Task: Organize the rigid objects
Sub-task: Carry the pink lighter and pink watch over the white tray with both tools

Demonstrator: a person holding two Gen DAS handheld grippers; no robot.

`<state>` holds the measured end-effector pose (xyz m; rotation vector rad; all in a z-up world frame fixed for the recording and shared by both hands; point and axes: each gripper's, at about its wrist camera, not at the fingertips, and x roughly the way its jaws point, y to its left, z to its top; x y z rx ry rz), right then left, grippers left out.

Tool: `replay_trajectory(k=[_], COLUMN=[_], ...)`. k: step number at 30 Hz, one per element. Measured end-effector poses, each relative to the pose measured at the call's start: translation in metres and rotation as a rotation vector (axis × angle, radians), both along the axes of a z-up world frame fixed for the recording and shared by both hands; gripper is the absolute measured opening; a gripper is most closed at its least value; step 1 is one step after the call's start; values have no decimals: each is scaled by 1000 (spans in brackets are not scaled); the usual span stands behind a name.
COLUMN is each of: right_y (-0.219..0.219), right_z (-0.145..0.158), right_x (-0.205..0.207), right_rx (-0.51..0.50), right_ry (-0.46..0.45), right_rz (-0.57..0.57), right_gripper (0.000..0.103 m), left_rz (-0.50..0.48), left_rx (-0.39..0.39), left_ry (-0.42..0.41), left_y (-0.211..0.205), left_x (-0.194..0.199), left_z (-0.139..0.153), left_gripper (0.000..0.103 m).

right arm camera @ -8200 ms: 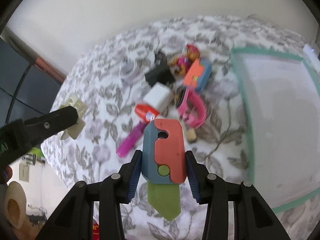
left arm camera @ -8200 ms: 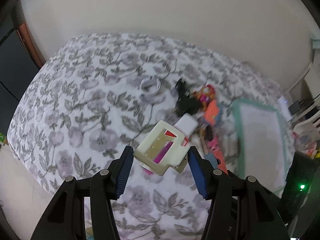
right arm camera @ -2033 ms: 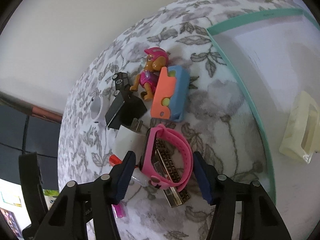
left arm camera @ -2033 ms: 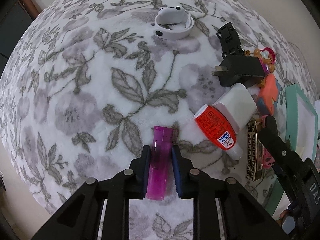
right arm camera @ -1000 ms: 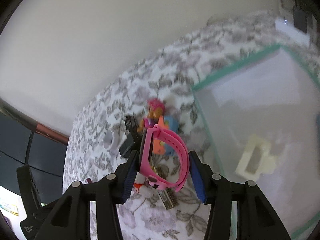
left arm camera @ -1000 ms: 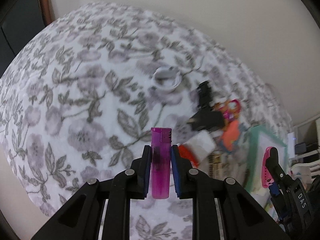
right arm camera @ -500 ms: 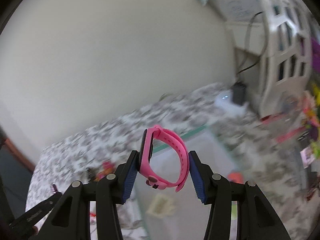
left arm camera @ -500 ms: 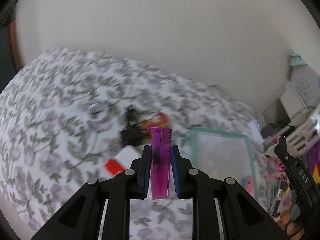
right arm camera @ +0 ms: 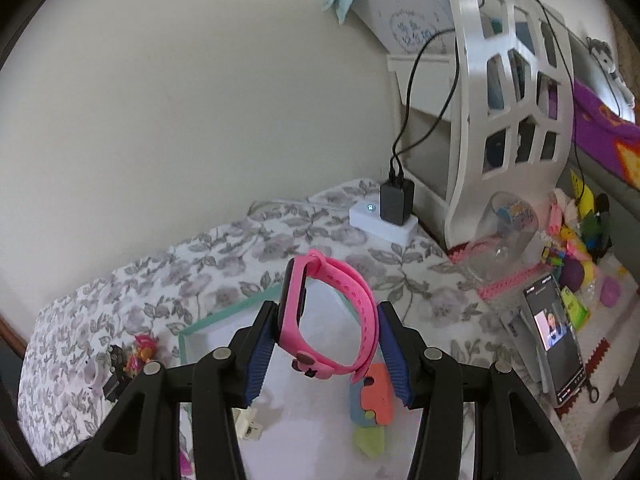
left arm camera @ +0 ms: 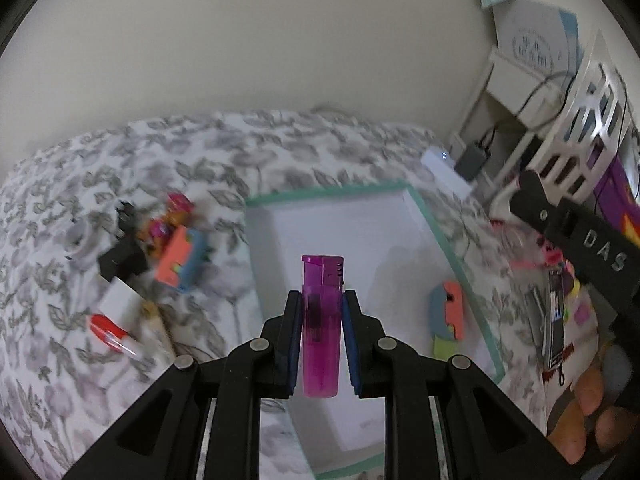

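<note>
Your left claw (left arm camera: 321,334) pinches purple lighter (left arm camera: 322,320) upright, held above near part of green-rimmed tray (left arm camera: 456,256). Your right claw (right arm camera: 328,346) grips pink watch (right arm camera: 332,316) by its band, over same tray. Orange-blue toy knife (right arm camera: 370,398) lies inside tray at right; cream holder (right arm camera: 248,424) inside at left. Remaining toys lie on flowered bed (left arm camera: 240,148), left of tray.
</note>
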<state>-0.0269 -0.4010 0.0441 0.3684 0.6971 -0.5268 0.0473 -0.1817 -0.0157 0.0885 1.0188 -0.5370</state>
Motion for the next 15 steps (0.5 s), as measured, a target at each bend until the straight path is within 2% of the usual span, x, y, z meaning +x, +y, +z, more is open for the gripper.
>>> replay_trajectory(k=[2,9,15], right_y=[-1,1,2], right_z=[-10,-66,-92], right_x=[3,21,22], right_rx=[20,132,169], right_ry=[31,233,307], right_rz=[20,64,78], right_gripper=[53,53,53], left_rz=[-10,-29,-32], left_rx=[22,94,131], left_ry=[27,110,128], left_y=[-6,-16,-19], left_x=[0,0,0], left_z=[-12,-45,-57], left_gripper=[21,20,20])
